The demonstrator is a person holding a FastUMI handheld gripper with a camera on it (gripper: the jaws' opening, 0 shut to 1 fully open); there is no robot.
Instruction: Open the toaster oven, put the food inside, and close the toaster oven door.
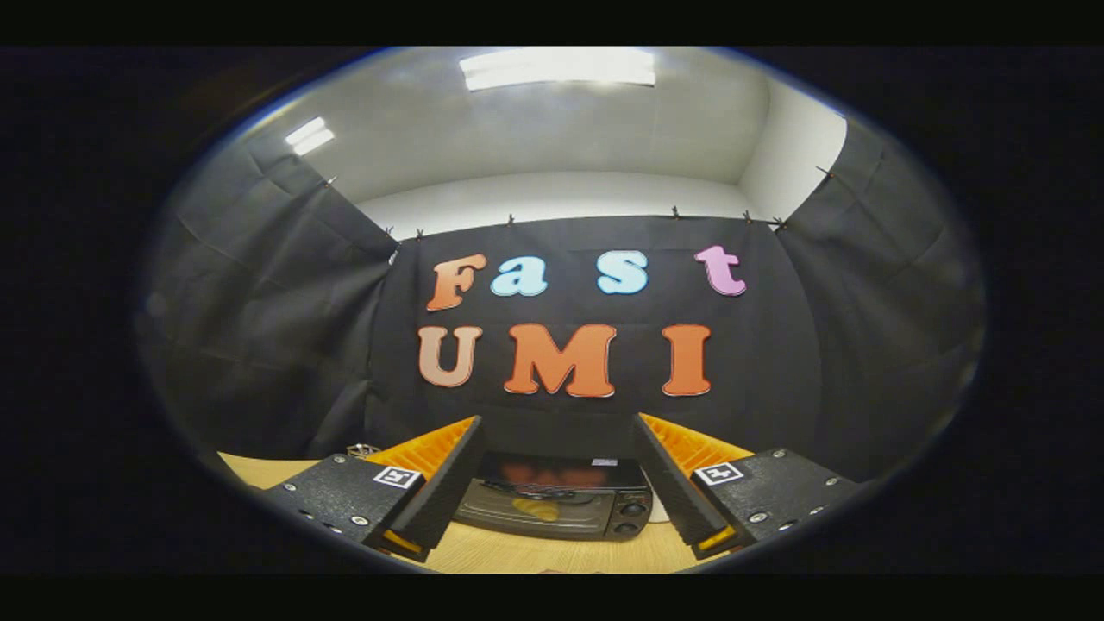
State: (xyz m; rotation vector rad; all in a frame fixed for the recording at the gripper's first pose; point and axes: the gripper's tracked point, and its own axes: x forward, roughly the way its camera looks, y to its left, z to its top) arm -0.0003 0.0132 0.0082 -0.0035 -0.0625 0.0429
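A black toaster oven (556,498) stands on the wooden table (535,552) beyond my fingers, seen in the gap between them. Its glass door looks shut, with a handle bar across its top and a yellowish shape showing in the glass. Two knobs (634,511) sit on its right side. My gripper (559,440) is open, held high above the table and well back from the oven, with nothing between its fingers. I cannot make out the food.
Black cloth walls close the booth behind and on both sides of the oven. A small metal object (363,449) lies on the table beyond the left finger. A white patch (660,511) shows right of the oven.
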